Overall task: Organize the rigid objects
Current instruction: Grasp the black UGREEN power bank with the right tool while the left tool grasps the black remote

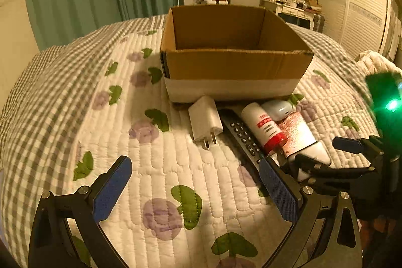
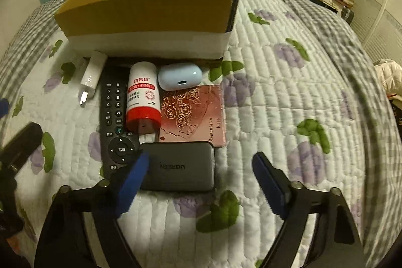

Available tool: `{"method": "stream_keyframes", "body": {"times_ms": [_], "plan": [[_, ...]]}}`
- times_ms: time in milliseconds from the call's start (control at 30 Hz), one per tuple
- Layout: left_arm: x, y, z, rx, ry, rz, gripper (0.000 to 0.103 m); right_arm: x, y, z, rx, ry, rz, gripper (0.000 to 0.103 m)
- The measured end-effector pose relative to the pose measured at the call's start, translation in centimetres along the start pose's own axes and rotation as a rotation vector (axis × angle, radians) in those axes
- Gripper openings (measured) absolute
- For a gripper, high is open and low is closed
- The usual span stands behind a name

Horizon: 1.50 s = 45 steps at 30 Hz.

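On a bed (image 2: pixel 289 82) covered with a quilted white spread printed with purple roses and green leaves, an open cardboard box (image 2: pixel 150 9) stands at the far side, brown above and white along its lower band, and nothing shows inside it from either view. Just in front of its near wall lies a close row of things. At the left is a white plug adapter (image 2: pixel 91 75), its prongs pointing toward the near side. Next, to its right, is a long black remote control (image 2: pixel 114 117) lying lengthwise, buttons up. Resting against the remote's right edge is a white bottle with a red cap (image 2: pixel 143 97) on its side, cap toward the near side. Right of the bottle's far end sits a pale blue earbud case (image 2: pixel 179 75), close to the box wall, and just nearer than it lies a red rose-patterned booklet (image 2: pixel 198 114), flat on the spread. At the near end of the booklet and touching the remote's right side lies a dark grey UGREEN power bank (image 2: pixel 178 168). The left tongs (image 1: pixel 196 182) hang wide open over bare quilt left of the row, holding nothing. The right tongs (image 2: pixel 201 172) are also spread wide and grip nothing; their left blue pad (image 2: pixel 133 180) sits at the power bank's left edge, the other pad well to its right
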<state>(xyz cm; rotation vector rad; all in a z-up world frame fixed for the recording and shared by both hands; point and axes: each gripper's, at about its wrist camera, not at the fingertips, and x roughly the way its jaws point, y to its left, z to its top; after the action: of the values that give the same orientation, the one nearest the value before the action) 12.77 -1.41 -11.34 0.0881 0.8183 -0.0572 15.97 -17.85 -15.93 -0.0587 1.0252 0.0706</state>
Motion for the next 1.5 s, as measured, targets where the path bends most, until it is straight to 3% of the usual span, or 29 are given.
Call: {"method": "stream_keyframes", "body": {"times_ms": [33, 100, 133, 167, 267, 300, 333, 400, 533, 633, 767, 867, 1033, 1100, 1267, 1400, 1467, 1500], "plan": [[0.3, -0.1, -0.1, 0.000, 0.006, -0.001, 0.103, 0.0, -0.1, 0.1, 0.012, -0.002, 0.016, 0.068], [0.8, -0.5, -0.1, -0.002, 0.014, -0.006, 0.103, -0.3, 0.0, 0.6, 0.027, -0.011, 0.033, 0.036], [1.0, -0.7, -0.2, -0.003, 0.019, -0.008, 0.103, -0.5, 0.1, 0.8, 0.018, -0.018, 0.010, 0.026], [1.2, -0.9, -0.2, -0.002, 0.023, -0.010, 0.103, -0.6, 0.1, 0.8, 0.003, -0.021, 0.005, 0.025], [1.7, -1.4, -0.6, 0.007, 0.039, -0.002, 0.103, -0.8, 0.0, 0.2, -0.023, -0.022, 0.021, 0.026], [1.8, -1.5, -0.8, 0.015, 0.042, 0.005, 0.103, -0.7, 0.0, 0.0, -0.024, -0.014, 0.034, 0.036], [1.9, -1.5, -1.0, 0.024, 0.045, 0.019, 0.103, -0.6, 0.1, -0.2, -0.024, -0.004, 0.046, 0.055], [2.0, -1.1, -1.2, 0.023, 0.053, 0.043, 0.103, -0.5, 0.0, -0.8, -0.020, -0.014, 0.034, 0.062], [2.0, 0.3, -1.6, 0.000, 0.069, 0.072, 0.103, -0.2, 0.5, -0.7, -0.017, -0.010, 0.065, 0.063], [2.2, 1.5, -1.5, -0.030, 0.082, 0.089, 0.103, 0.7, 1.1, -0.2, -0.042, 0.011, 0.073, 0.070], [2.1, 2.0, -1.3, -0.053, 0.081, 0.092, 0.103, 2.0, 2.0, -0.9, -0.086, 0.015, 0.034, 0.071], [2.1, 1.1, -1.1, -0.048, 0.079, 0.076, 0.103, 1.4, 1.2, -0.9, -0.038, -0.014, 0.039, 0.070], [2.8, -2.3, -0.3, -0.014, 0.084, 0.029, 0.102, -0.8, -1.5, -0.5, 0.021, -0.088, -0.044, 0.070], [3.5, -3.7, -0.1, -0.006, 0.089, -0.005, 0.099, -1.3, -2.8, -0.2, 0.051, -0.101, -0.077, 0.070], [5.9, -6.2, -0.5, -0.014, 0.151, -0.076, 0.072, -0.8, -5.7, -0.1, 0.150, -0.084, -0.062, 0.070], [7.7, -7.0, -0.4, -0.010, 0.169, -0.049, 0.063, 0.0, -6.0, 0.0, 0.157, -0.072, -0.049, 0.069], [8.4, -6.8, 0.2, -0.024, 0.171, -0.065, 0.047, 0.3, -5.8, 0.2, 0.144, -0.075, -0.046, 0.069], [8.6, -6.7, 0.5, -0.028, 0.173, -0.063, 0.046, 0.3, -5.6, 0.1, 0.136, -0.075, -0.046, 0.069]]}}
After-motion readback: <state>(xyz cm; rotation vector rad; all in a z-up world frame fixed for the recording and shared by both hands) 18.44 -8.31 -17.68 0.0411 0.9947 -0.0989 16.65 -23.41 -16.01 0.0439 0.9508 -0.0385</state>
